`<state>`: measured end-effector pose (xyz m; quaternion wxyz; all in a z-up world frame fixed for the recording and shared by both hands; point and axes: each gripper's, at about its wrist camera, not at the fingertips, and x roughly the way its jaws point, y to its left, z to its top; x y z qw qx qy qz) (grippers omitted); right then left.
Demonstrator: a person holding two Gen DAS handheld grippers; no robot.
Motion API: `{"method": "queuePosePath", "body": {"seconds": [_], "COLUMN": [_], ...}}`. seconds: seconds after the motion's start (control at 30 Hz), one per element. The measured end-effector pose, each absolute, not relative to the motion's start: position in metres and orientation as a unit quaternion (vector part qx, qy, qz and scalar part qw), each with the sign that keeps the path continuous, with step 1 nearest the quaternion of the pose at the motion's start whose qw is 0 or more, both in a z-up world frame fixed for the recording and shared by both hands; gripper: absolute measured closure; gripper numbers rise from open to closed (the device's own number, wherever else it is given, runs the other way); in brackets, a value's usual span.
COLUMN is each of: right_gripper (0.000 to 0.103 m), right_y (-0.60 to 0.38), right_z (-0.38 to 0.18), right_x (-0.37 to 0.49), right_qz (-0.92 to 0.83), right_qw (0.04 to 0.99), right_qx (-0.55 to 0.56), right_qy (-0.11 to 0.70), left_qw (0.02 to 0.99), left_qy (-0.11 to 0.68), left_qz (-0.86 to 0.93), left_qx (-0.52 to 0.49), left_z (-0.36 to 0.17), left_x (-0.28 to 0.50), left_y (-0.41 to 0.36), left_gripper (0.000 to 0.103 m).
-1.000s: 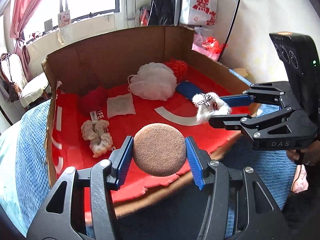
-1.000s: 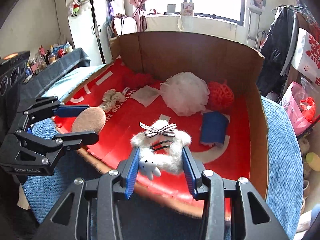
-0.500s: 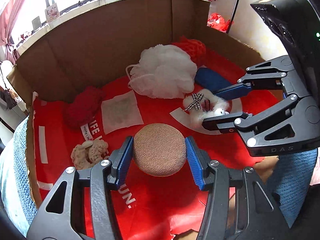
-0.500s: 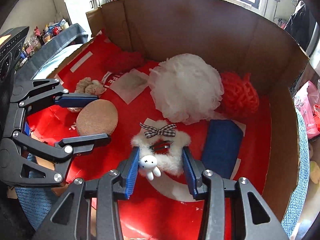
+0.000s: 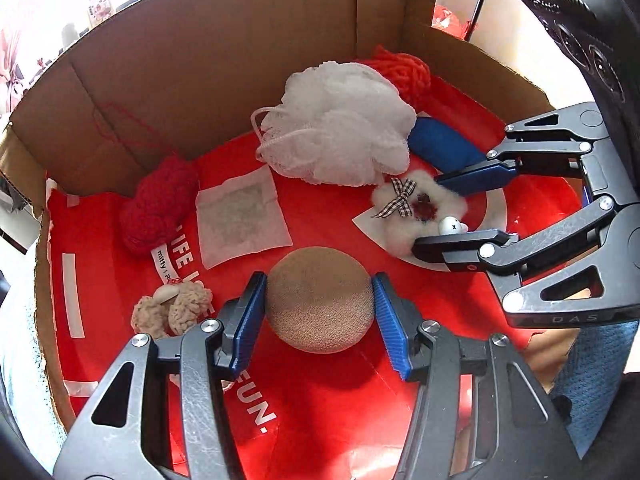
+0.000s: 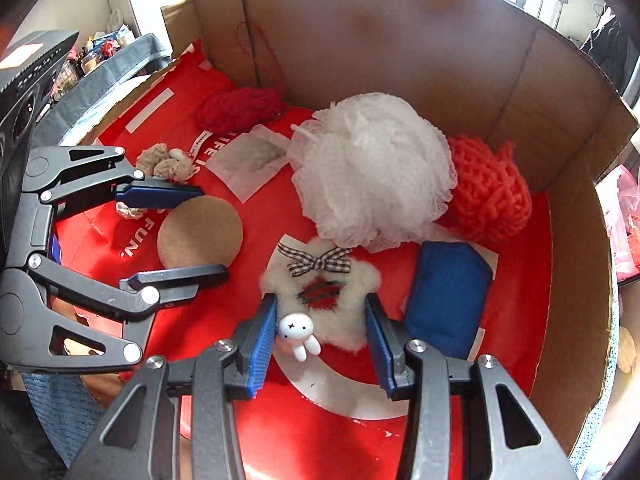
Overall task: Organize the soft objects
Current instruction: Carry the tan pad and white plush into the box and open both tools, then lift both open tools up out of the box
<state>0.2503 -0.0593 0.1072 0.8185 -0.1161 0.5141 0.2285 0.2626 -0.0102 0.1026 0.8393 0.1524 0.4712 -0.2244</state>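
My left gripper [image 5: 318,288] is shut on a round brown puff [image 5: 320,300], its blue pads against both sides. The puff hangs low over the red floor of a cardboard box [image 5: 200,60]. In the right wrist view the same puff [image 6: 200,228] sits between the left gripper's [image 6: 212,232] fingers. My right gripper [image 6: 320,302] is shut on a fluffy white hair clip [image 6: 358,278] with a checked bow and a small rabbit figure. It holds the clip close above the floor's white curved mark. From the left wrist view, the right gripper [image 5: 428,212] and the clip [image 5: 400,228] are to the right.
Inside the box lie a white mesh bath pouf [image 6: 368,168], an orange-red yarn ball [image 6: 488,192], a folded blue cloth [image 6: 444,292], a dark red knit [image 5: 160,204], a white sachet [image 5: 240,216] and a beige knitted piece [image 5: 172,308]. Cardboard walls rise at the back and sides.
Both grippers have moved forward and down from the box's front edge to low over its red floor. They now point more steeply down, each with its object still in it.
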Motion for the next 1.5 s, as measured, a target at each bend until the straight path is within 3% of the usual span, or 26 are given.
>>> {"method": "queuePosePath", "body": {"seconds": [0.23,0.3,0.37,0.67,0.9,1.5], "right_gripper": [0.055,0.051,0.046,0.046,0.044,0.017], "right_y": [-0.054,-0.055,-0.054,-0.053,-0.056,-0.092], "right_z": [0.105,0.105,0.104,0.103,0.107,0.185], "right_x": [0.251,0.252,0.253,0.254,0.248,0.177], "right_qz": [0.229,0.229,0.23,0.23,0.227,0.19], "right_qw": [0.819,0.819,0.818,0.818,0.823,0.89], "right_qx": [-0.114,-0.115,-0.113,-0.119,-0.117,-0.065], "right_qy": [0.513,0.514,0.515,0.513,0.508,0.409], "left_qw": [0.838,0.837,0.836,0.839,0.853,0.929], "left_qy": [0.473,0.473,0.474,0.471,0.45,0.308], "left_qz": [-0.223,-0.224,-0.225,-0.222,-0.221,-0.204], "left_qx": [0.155,0.158,0.16,0.159,0.146,0.037], "left_z": [0.1,0.099,0.097,0.096,0.113,0.197], "left_x": [0.273,0.273,0.272,0.267,0.254,0.168], "left_y": [-0.019,-0.021,-0.022,-0.023,-0.018,0.016], "left_gripper": [0.049,0.042,0.041,0.04,0.033,0.013]}}
